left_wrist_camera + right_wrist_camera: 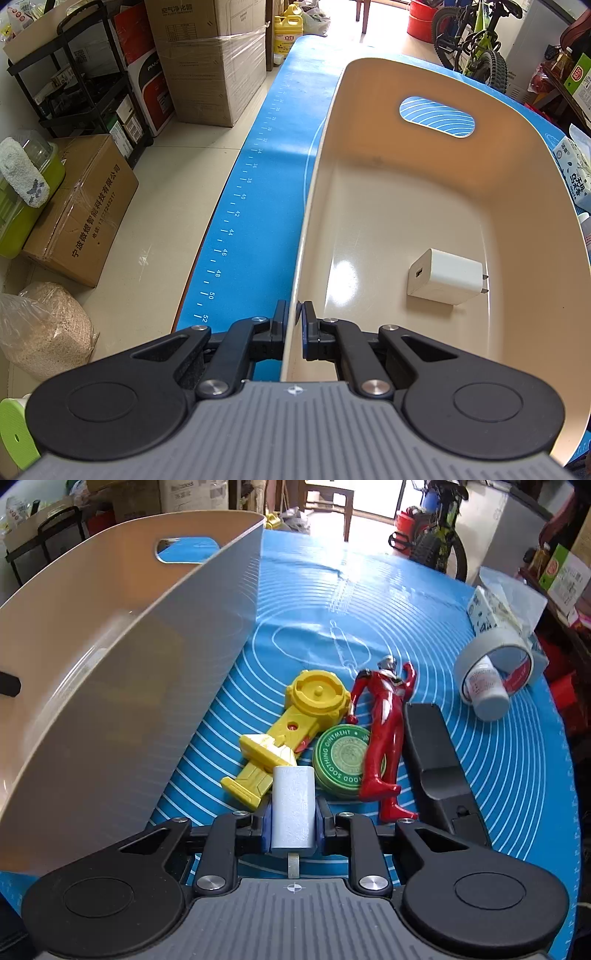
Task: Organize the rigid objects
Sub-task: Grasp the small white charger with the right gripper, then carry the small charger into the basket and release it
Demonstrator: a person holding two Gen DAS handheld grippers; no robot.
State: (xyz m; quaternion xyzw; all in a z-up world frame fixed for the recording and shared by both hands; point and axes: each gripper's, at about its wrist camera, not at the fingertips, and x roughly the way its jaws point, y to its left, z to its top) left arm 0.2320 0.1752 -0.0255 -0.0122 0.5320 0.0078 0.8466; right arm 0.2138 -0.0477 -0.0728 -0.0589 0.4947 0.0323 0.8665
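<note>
My left gripper (294, 320) is shut on the near rim of a beige plastic bin (317, 206), one finger outside the wall and one inside. A white USB charger (445, 276) lies on the bin's floor. In the right wrist view my right gripper (293, 821) is shut on a small silver-grey block (293, 808) with a metal tab at its near end, low over the blue mat (369, 602). Just beyond it lie a yellow toy launcher (291, 731), a green ointment tin (341, 760) and a red hero figure (384, 734). The bin (122, 686) stands to the left.
A black handle-shaped object (439, 760) lies right of the figure. Further right are a grey tape roll (495, 657) with a small white bottle (487, 698) in it and a tissue pack (491, 609). Boxes, a black shelf and a bicycle stand on the floor around the table.
</note>
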